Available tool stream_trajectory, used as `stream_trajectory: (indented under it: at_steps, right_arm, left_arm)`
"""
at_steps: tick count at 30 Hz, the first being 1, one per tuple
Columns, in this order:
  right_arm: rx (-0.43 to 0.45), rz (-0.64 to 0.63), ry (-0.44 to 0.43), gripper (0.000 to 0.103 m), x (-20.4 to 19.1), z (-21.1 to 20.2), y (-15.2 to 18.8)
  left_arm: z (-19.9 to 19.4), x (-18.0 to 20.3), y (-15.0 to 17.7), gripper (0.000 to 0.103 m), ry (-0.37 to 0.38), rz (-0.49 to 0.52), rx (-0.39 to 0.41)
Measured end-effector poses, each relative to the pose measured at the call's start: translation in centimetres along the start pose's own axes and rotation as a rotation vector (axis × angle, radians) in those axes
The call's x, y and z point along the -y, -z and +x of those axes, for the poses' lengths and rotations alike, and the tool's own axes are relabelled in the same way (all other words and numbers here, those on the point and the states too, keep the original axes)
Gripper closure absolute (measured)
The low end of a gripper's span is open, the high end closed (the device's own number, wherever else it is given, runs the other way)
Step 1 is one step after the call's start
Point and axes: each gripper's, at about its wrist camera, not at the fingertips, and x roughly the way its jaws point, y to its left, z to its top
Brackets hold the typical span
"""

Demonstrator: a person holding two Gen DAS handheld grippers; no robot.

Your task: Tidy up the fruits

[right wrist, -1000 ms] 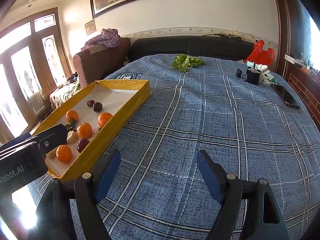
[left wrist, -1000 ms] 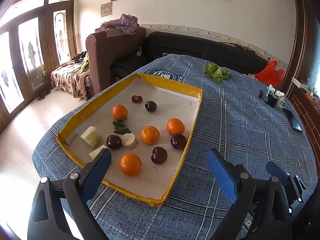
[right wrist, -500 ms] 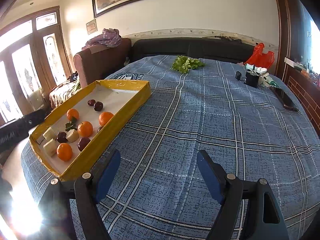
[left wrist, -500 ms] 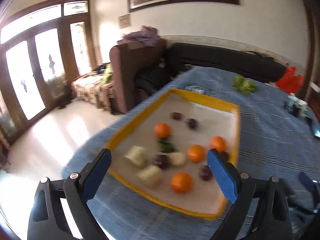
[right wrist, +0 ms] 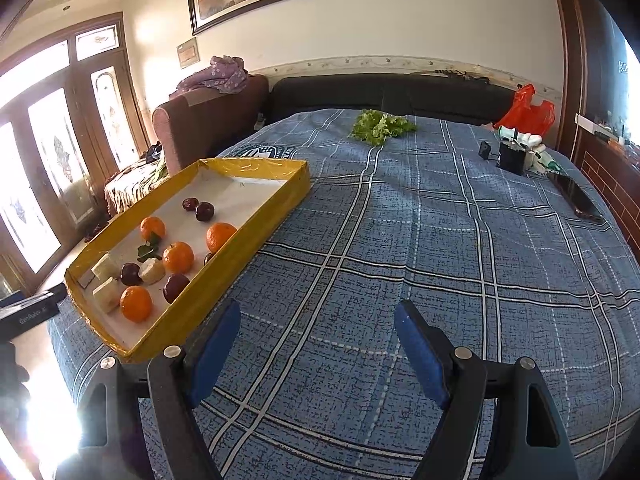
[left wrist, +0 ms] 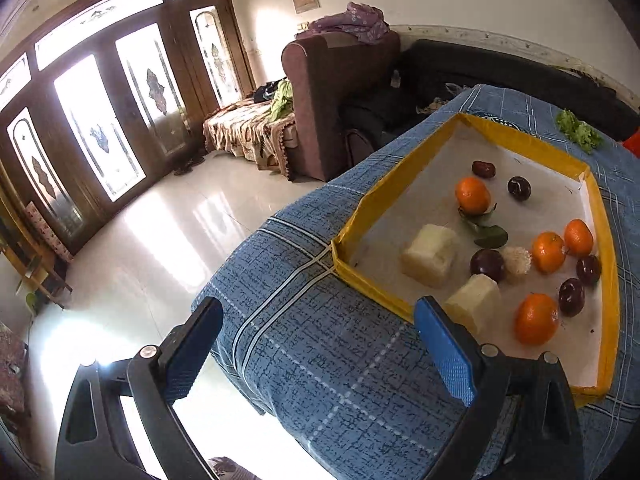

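i am holding my left hand-held gripper point(left wrist: 320, 344) spread wide and empty over the worktop's point(left wrist: 320, 340) near corner; my right hand-held gripper point(right wrist: 318, 344) is gaping empty too. beyond, oranges point(left wrist: 536, 319) and dark plums point(left wrist: 487, 264) are lying in the yellow tray point(left wrist: 374, 196).

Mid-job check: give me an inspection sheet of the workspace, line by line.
Surface: table under blue plaid cloth.
Job's things: yellow tray holding four oranges, five dark fruits, pale chunks, leaves.
Clutter: greens, red bag, black box, phone.
Grippers: left tool and right tool open, empty.
Cables: nothing seen.
Surroundings: sofa, armchair, glass doors.
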Motion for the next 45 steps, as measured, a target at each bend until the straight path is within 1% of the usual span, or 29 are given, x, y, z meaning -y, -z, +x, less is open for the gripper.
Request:
stream_trajectory:
  at_steps: [1,3,4,6,8,10,12,13,15,16,18,20,22,24,25,27,28,29,31,34,39,45]
  right_arm:
    - [-0.003,0.0,-0.002,0.019,-0.1,0.1,0.0]
    - [-0.004,-0.003,-0.001,0.019,-0.2,0.0,0.0]
    - [-0.001,-0.005,0.001,0.019,-0.2,-0.1,0.0]
    - [0.001,-0.005,0.0,0.019,-0.3,-0.2,0.0]
    - [0.007,-0.006,-0.003,0.019,-0.4,-0.4,-0.1]
    - [0.008,-0.01,-0.009,0.019,-0.5,-0.5,-0.1]
    - [0.012,-0.022,-0.02,0.019,-0.9,-0.7,-0.2]
    - [0.016,-0.031,-0.026,0.019,-1.1,-0.9,-0.2]
    - [0.027,-0.051,-0.039,0.019,-1.7,-1.2,-0.5]
    - [0.035,-0.062,-0.047,0.019,-2.0,-1.5,-0.6]
    - [0.056,-0.084,-0.066,0.019,-2.7,-2.2,-1.0]
    - [0.077,-0.108,-0.09,0.019,-3.6,-2.9,-1.6]
    - [0.096,-0.132,-0.111,0.018,-4.4,-3.5,-1.9]
    - [0.108,-0.147,-0.133,0.017,-5.1,-4.0,-2.2]
    - [0.112,-0.152,-0.147,0.015,-5.5,-4.3,-2.2]
    - [0.113,-0.161,-0.165,0.013,-5.9,-4.5,-2.0]
    - [0.11,-0.166,-0.169,0.013,-6.0,-4.5,-1.7]
    - [0.105,-0.17,-0.171,0.013,-6.1,-4.4,-1.6]
    - [0.093,-0.174,-0.175,0.012,-6.0,-4.1,-1.3]
    - [0.078,-0.174,-0.174,0.011,-6.0,-3.7,-1.0]
    - [0.068,-0.193,-0.182,0.01,-6.5,-3.4,-0.7]
    - [0.056,-0.227,-0.188,0.01,-7.6,-3.0,-0.2]
  left_arm:
    - [-0.2,0.7,0.0,0.006,0.012,0.021,0.008]
    - [-0.2,1.8,0.1,0.005,0.054,0.049,-0.015]
    - [-0.3,2.4,0.2,0.005,0.066,0.056,-0.014]
    - [-1.0,3.0,0.5,0.005,0.084,0.066,0.005]
    - [-2.4,3.3,0.4,0.005,0.113,0.056,0.046]
    - [-4.3,3.1,0.0,0.005,0.139,0.029,0.112]
    - [-7.0,2.3,-0.4,0.005,0.139,-0.014,0.213]
    - [-8.5,1.8,-0.5,0.005,0.127,-0.037,0.272]
    - [-11.6,0.5,-1.0,0.0,0.09,-0.079,0.387]
    - [-13.4,0.1,-1.0,0.0,0.065,-0.101,0.447]
    - [-15.7,-0.4,-1.2,0.0,0.04,-0.129,0.515]
    - [-17.1,-0.6,-1.4,0.0,0.038,-0.138,0.542]
    - [-17.9,-0.4,-1.7,0.0,0.038,-0.139,0.543]
    - [-17.9,0.1,-1.8,0.0,0.085,-0.118,0.513]
    - [-17.6,0.6,-2.0,0.0,0.129,-0.098,0.476]
    - [-15.9,1.5,-1.5,0.0,0.179,-0.078,0.413]
    - [-14.8,2.1,-1.2,0.0,0.185,-0.067,0.375]
    - [-14.0,2.3,-1.0,0.0,0.176,-0.059,0.356]
    - [-13.2,2.7,-0.5,0.0,0.155,-0.041,0.332]
    - [-12.5,2.7,-0.2,0.0,0.168,-0.038,0.297]
    - [-12.2,2.7,-0.2,0.0,0.184,-0.033,0.269]
    - [-10.8,3.1,0.1,0.0,0.201,-0.017,0.226]
